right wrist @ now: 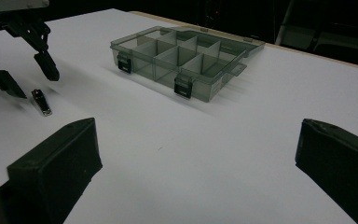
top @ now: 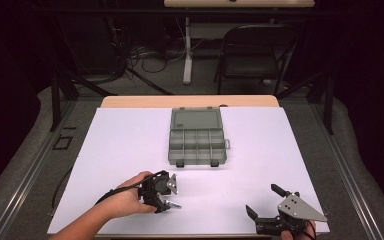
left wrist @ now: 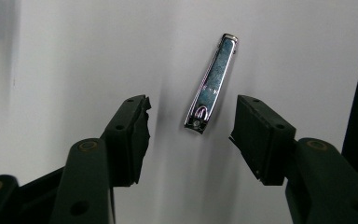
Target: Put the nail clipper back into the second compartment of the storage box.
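A shiny metal nail clipper (left wrist: 210, 84) lies flat on the white table sheet (top: 130, 145), near its front left. A person's left hand holds my left gripper (top: 169, 196) over it, pointing down. Its two black jaws stand on either side of the clipper's near end with a gap on each side, so my left gripper (left wrist: 192, 112) is open. The right gripper view shows the clipper (right wrist: 42, 101) just below the left gripper (right wrist: 32, 81). My right gripper (top: 261, 199) rests at the front right, jaws wide open and holding nothing.
A grey see-through organizer box (top: 198, 161) with several empty compartments sits open at the table's middle back, its lid (top: 196, 120) laid flat behind it. A dark folding chair (top: 255, 50) stands beyond the table. The front edge runs close under both grippers.
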Available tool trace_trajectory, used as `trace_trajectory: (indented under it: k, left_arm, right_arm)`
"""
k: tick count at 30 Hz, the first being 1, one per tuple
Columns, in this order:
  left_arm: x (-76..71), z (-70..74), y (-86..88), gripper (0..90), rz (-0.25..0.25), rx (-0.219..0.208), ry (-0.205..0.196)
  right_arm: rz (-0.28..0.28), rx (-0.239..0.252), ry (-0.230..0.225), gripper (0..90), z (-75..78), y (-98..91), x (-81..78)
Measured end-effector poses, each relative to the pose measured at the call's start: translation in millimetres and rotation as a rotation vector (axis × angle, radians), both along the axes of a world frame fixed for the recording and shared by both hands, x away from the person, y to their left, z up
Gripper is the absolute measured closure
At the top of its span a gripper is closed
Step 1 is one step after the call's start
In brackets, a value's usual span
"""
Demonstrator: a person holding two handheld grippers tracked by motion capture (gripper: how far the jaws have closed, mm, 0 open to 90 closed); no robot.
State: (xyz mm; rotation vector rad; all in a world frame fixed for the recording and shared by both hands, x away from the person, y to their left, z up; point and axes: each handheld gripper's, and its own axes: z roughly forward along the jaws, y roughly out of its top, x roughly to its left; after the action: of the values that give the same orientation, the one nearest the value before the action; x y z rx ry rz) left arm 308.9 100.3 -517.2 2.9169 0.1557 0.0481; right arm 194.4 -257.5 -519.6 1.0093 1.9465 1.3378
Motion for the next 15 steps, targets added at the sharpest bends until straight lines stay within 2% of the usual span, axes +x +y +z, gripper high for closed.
trace_trajectory:
  k: [4, 8, 9, 10, 15]
  left_arm:
    - [-0.2, -0.6, -0.2, 50.4, 0.0, -0.002, -0.009]
    - [-1.3, -3.0, -0.7, 47.8, -0.013, -0.001, -0.008]
    - [-2.3, -3.7, -1.1, 48.9, -0.019, 0.004, 0.007]
    - [-3.1, -5.3, -1.8, 54.6, -0.028, 0.004, 0.019]
    - [-2.7, -7.2, -3.9, 53.6, -0.015, 0.025, 0.003]
  right_arm:
    - [0.001, -0.002, 0.002, 0.0, 0.3, -0.3, -0.2]
    - [-0.001, 0.006, -0.007, 0.0, -0.1, 0.1, 0.0]
    - [-0.001, 0.007, -0.007, 0.0, -0.1, 0.2, 0.0]
    - [0.001, 0.006, -0.005, 0.0, 0.0, 0.1, 0.0]
    - [0.003, 0.004, -0.001, 0.0, 0.1, -0.2, 0.0]
